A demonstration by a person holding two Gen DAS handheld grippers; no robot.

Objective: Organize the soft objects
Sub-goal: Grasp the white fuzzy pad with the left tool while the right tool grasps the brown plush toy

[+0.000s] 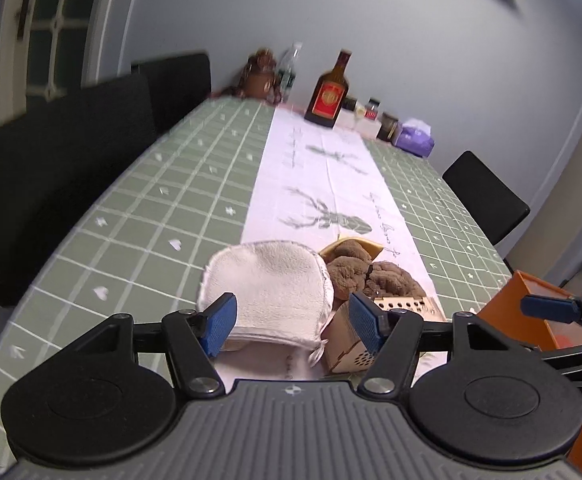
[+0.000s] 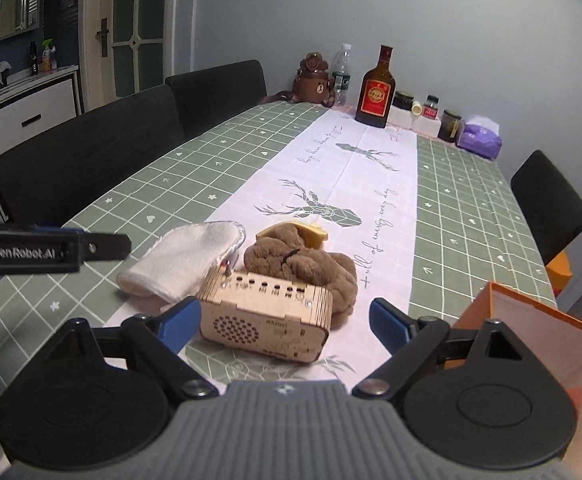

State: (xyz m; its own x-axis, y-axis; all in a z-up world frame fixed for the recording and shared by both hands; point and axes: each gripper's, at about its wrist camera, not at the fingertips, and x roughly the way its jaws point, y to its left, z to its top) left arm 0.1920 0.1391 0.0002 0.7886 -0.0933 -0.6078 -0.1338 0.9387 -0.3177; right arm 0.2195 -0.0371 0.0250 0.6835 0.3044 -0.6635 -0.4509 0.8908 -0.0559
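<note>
A white towel mitt (image 1: 267, 280) lies on the table runner, with a brown plush cloth (image 1: 371, 276) bunched to its right and a yellow sponge (image 1: 355, 245) behind that. My left gripper (image 1: 293, 322) hovers open just in front of the mitt, whose near edge shows between the blue pads without touching them. In the right wrist view the mitt (image 2: 183, 256), plush (image 2: 303, 264) and sponge (image 2: 311, 234) sit behind a small wooden radio (image 2: 267, 320). My right gripper (image 2: 285, 320) is open around the radio, its right pad clear of it.
An open orange box (image 2: 531, 320) stands at the table's right front edge. A finger of the left gripper (image 2: 51, 252) reaches in from the left. A brown bottle (image 2: 375, 92), jars, a bear-shaped pot and a purple tissue pack (image 2: 479, 138) line the far end. Black chairs flank the table.
</note>
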